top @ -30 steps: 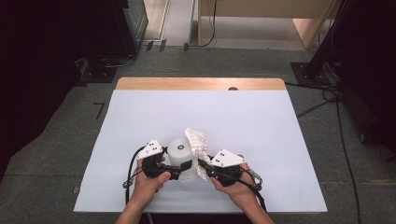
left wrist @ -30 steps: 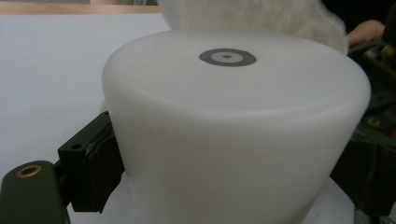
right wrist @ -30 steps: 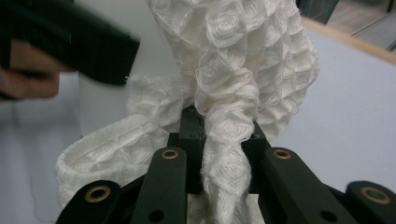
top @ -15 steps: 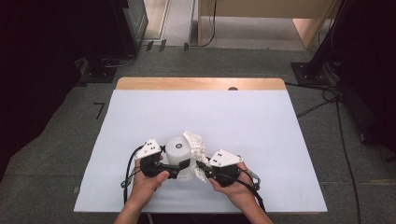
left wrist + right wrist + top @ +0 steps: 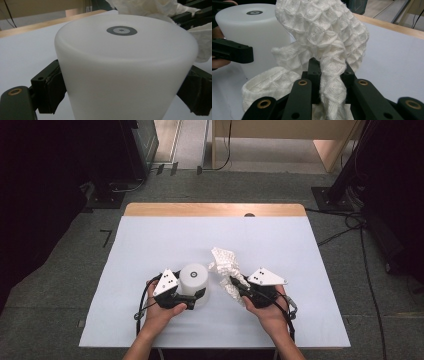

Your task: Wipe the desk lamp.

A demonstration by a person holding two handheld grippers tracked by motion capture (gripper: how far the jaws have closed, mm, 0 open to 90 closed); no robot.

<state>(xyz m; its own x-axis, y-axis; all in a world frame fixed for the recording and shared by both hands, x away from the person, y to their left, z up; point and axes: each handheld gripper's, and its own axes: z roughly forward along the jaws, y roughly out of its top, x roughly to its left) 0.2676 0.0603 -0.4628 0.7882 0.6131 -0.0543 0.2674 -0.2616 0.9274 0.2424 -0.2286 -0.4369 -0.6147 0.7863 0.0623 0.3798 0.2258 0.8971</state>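
One white cup (image 5: 194, 279), one white waffle-weave cloth (image 5: 226, 265), two grippers and one table (image 5: 150, 240) make up the whole scene. The cup stands upside down on the pale sheet that covers the table, a little to the near side of the middle and slightly left. The left gripper (image 5: 196, 296) has its two black jaws clamped on the cup's wall, one on each side, as the left gripper view shows with the cup (image 5: 125, 67) pressed between the pads; a small grey ring marks its upturned base. Just to the right, the right gripper (image 5: 235, 285) has its jaws pinched together on a twisted strand of the cloth (image 5: 322, 37), and the rest of the cloth bunches up above the jaws and hangs partly toward the cup, close beside it; from here I cannot tell whether cloth and cup touch. One hand (image 5: 162, 312) grips the left tool and the other hand (image 5: 270, 312) the right, both coming in over the near edge. The work sits close to that near edge, with only a narrow strip of sheet in front of the hands. A wide stretch of bare sheet lies beyond them up to the far wooden edge strip (image 5: 215, 209), and broad open margins run to the left and right edges.
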